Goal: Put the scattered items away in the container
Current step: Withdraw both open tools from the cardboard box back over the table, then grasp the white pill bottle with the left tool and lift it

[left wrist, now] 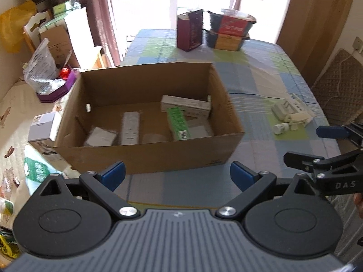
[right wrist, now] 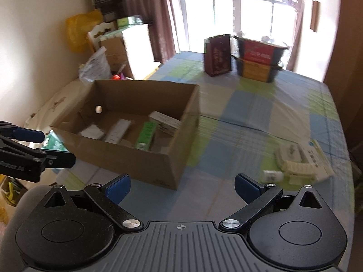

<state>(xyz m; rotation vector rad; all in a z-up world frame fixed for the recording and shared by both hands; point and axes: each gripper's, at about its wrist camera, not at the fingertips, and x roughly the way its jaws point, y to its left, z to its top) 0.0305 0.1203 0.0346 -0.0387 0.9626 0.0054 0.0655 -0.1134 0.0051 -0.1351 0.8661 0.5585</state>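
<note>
Both wrist views face cardboard box (left wrist: pixel 145 122) (right wrist: pixel 127 136), near, overlapping.

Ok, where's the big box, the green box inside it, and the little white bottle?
cardboard box (left wrist: pixel 147 156), left wrist view, near outer wall.
green box (left wrist: pixel 178 120), left wrist view, top face.
white bottle (right wrist: pixel 273 176), right wrist view, its side.

The desk (left wrist: pixel 261 72) is covered by a checked cloth of blue, green and pale squares. An open cardboard box (left wrist: pixel 145 156) is set on it. To the right of the box, well apart, a small white bottle (left wrist: pixel 280 128) and white packets (left wrist: pixel 292 111) are scattered. Beyond the box, a dark red carton (left wrist: pixel 190 32) and two stacked dark tubs (left wrist: pixel 230 31) are placed at the far edge.
</note>
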